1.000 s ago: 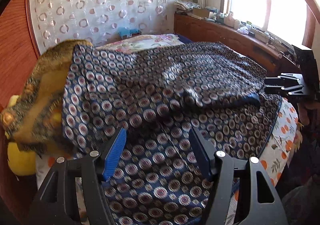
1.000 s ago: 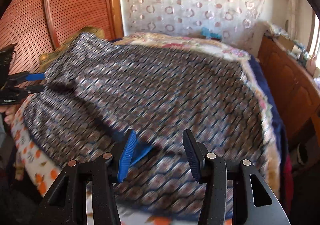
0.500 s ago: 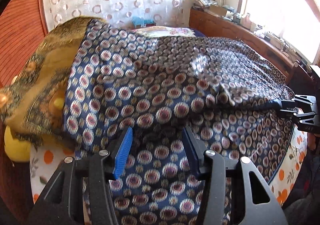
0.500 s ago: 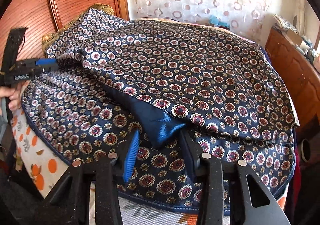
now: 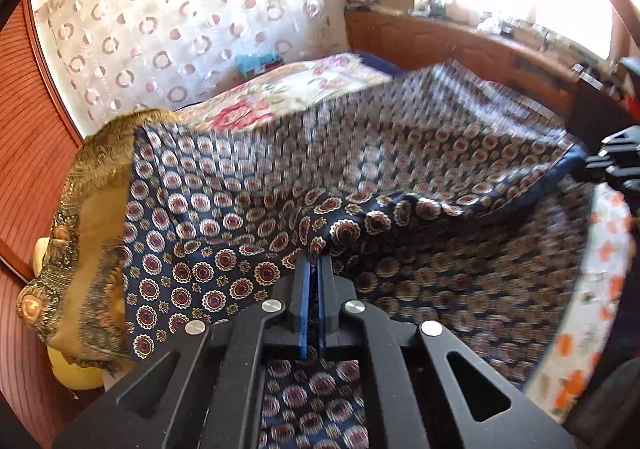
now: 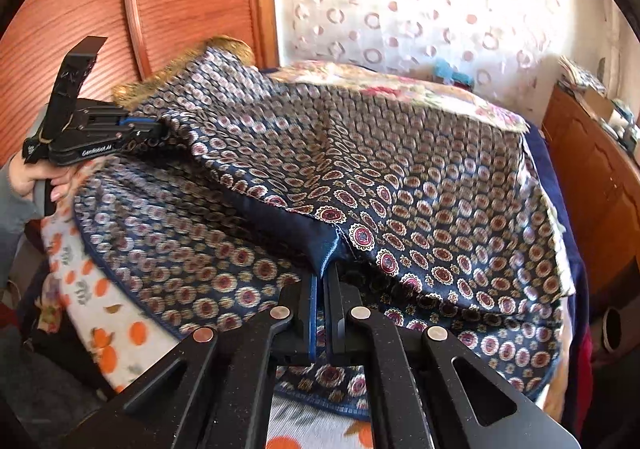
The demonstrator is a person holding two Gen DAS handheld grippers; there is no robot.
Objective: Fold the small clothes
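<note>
On the bed [image 6: 100,329], the navy medallion-print scarf [image 6: 400,189] lay spread, its near folded edge lifted off the lower layer. Half a second earlier both tools had stood open; now the left tool [image 5: 314,269] and the right tool [image 6: 322,281] were each clamped on that edge. The fold could probably now be carried across.

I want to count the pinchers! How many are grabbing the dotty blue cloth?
2. The left gripper pinches the cloth's folded edge on one side; the right gripper pinches its blue corner on the other.
</note>
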